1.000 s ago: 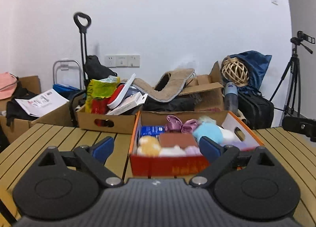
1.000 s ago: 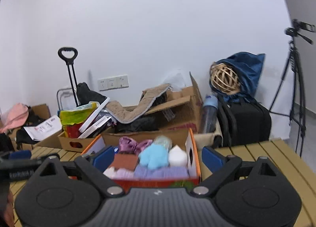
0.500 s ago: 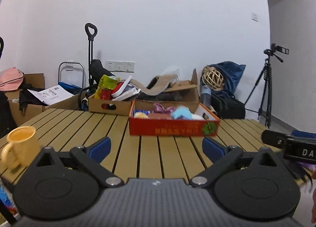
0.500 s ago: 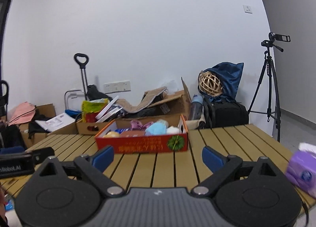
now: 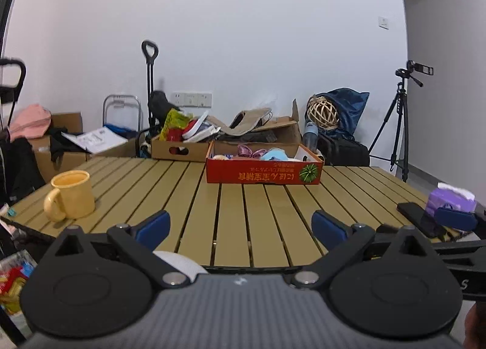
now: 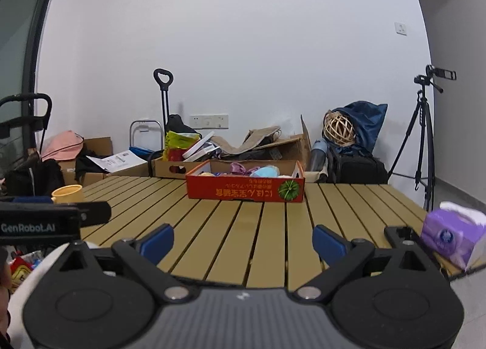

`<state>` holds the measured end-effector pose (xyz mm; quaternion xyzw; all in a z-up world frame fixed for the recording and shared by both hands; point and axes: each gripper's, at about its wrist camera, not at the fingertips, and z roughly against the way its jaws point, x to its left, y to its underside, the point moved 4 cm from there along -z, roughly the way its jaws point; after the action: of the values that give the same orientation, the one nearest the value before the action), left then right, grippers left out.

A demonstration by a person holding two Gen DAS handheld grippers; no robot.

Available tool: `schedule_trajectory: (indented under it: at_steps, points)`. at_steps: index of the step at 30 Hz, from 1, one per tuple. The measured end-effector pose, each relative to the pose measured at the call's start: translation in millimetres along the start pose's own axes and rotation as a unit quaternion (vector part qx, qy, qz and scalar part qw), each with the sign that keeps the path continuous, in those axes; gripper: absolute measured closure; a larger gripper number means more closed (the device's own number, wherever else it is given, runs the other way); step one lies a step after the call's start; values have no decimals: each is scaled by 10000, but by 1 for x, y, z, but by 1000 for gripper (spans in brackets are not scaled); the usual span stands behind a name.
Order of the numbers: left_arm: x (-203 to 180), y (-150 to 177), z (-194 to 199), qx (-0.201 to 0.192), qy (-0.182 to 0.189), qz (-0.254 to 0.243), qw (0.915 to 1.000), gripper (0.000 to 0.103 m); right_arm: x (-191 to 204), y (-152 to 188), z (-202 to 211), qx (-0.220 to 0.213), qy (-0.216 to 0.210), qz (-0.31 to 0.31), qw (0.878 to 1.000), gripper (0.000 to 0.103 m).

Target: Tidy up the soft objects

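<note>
"GenRobot.AI" on left gripper [image 6: 54, 218], upside-down illegible print on red box [image 6: 246, 192]

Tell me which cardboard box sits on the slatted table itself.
The red box with the watermelon print, holding soft toys. The plain brown box with oval handle holes stands behind the table's far edge.

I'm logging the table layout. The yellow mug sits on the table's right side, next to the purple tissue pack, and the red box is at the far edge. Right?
Not quite. The mug sits on the table's left side, far from the tissue pack on the right, as the left wrist view shows. The red box is at the far edge.
</note>
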<state>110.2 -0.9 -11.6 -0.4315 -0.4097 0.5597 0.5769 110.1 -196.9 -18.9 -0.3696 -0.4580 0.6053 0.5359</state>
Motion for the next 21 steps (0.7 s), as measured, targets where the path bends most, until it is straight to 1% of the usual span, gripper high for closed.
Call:
schedule_trajectory:
  at_steps: [2,5,7,9,19,21]
  points:
    - [0,1,7,-49,-91,-43,9999,2,1,4,6,-25,77,-14,10000,5]
    - [2,7,19,-88,-126,5,9999,2,0,10,14,22,56,-97,9999,5]
    - [1,11,23,-108,-145,-81,9998,2,0,10,18,-32,95,-97,9999,5]
    - [-1,12,24,-118,-115,-136,9998,2,1,8,18,-45,72,-85,9999,5]
    - [2,11,23,-117,-145,-44,9998,2,6,3,20,-136,20,60,9999,5]
    - [2,11,23,-130,-155,-33,9998,2,6,2,21,-157,3,72,9999,3]
